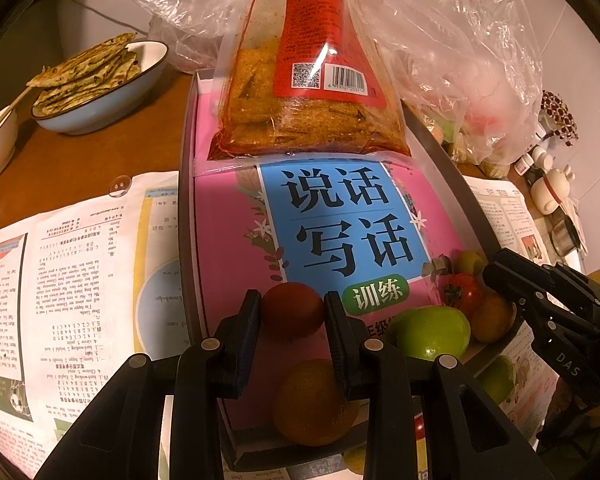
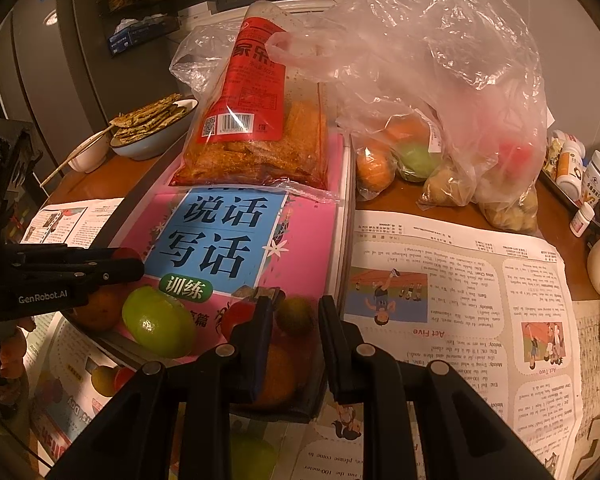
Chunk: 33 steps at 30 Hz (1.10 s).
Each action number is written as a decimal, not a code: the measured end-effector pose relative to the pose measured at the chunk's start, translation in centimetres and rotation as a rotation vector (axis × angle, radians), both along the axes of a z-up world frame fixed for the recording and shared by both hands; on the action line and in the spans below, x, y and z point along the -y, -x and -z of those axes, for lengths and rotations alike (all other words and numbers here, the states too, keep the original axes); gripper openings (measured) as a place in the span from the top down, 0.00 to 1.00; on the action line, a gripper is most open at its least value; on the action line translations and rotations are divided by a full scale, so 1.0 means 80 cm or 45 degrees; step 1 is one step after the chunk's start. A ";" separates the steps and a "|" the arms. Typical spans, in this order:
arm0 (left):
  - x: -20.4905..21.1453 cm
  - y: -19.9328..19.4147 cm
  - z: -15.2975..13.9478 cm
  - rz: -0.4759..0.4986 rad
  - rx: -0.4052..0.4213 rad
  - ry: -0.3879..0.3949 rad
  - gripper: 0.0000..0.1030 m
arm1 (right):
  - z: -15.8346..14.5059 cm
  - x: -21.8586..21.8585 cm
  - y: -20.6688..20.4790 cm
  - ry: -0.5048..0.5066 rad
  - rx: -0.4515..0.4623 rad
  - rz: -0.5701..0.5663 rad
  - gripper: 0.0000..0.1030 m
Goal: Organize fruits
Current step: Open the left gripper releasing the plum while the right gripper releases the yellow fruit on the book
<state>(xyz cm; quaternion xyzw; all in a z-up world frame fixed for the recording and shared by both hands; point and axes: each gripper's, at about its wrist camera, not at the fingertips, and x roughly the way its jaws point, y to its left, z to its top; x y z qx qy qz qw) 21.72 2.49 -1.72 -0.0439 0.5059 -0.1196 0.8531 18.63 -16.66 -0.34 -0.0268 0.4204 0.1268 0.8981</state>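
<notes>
My left gripper (image 1: 293, 307) is shut on a dark red round fruit (image 1: 293, 310), held above the near end of a dark tray (image 1: 186, 216) lined with a pink book. On the tray lie an orange (image 1: 314, 402), a green fruit (image 1: 434, 332), a red tomato (image 1: 464, 292) and a small orange fruit (image 1: 492, 318). My right gripper (image 2: 292, 312) is open and empty over the tray's near right corner, above a small greenish fruit (image 2: 296, 314) and an orange (image 2: 278, 376). The left gripper (image 2: 118, 262) shows at the left of the right wrist view. The green fruit (image 2: 158, 328) lies beside it.
A snack bag (image 2: 256, 136) lies on the tray's far end. A clear plastic bag (image 2: 440, 92) holds more fruit at the back right. A blue bowl (image 1: 100, 108) of flatbreads stands back left. Newspaper (image 2: 460, 300) covers the table. Pill bottles (image 2: 580, 176) stand at the right.
</notes>
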 end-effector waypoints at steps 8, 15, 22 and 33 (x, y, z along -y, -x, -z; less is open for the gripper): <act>0.002 0.002 0.001 0.007 -0.010 0.000 0.62 | -0.001 0.002 0.002 -0.014 -0.004 0.004 0.77; 0.001 0.004 -0.002 0.005 -0.007 -0.001 0.57 | -0.002 0.002 0.003 -0.015 -0.005 0.006 0.77; 0.001 0.007 -0.004 0.000 -0.008 -0.006 0.51 | -0.005 0.001 0.004 -0.012 0.005 -0.006 0.77; 0.000 0.016 -0.018 -0.004 0.020 -0.017 0.42 | -0.013 -0.003 0.008 -0.013 0.020 -0.005 0.69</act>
